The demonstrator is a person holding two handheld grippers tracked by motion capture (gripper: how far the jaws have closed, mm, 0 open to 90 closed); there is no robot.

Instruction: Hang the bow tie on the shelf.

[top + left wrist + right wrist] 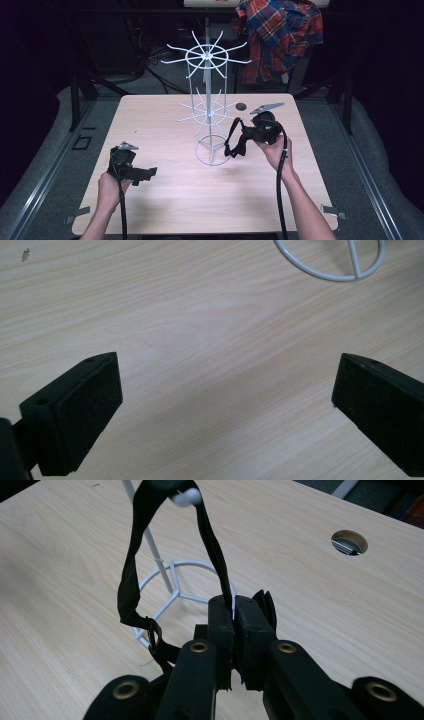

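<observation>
Strap (131,575) pinched in right tool (234,611), looped over rack (172,587) hook; left tool (227,405) gapes empty.

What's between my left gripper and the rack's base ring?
Bare tabletop, nothing else: the left gripper view shows plain wood from the open left gripper up to the base ring. The high view agrees.

Two bare forearms, no sleeves in sight. Each hand carries a matte black gripper — the left gripper (131,170) near left, the right gripper (248,131) farther right. Each has a grey three-cornered plate on top, a thick black cable trailing nearward, and brass-ringed screw holes in its blocky, flat-padded arms.
</observation>
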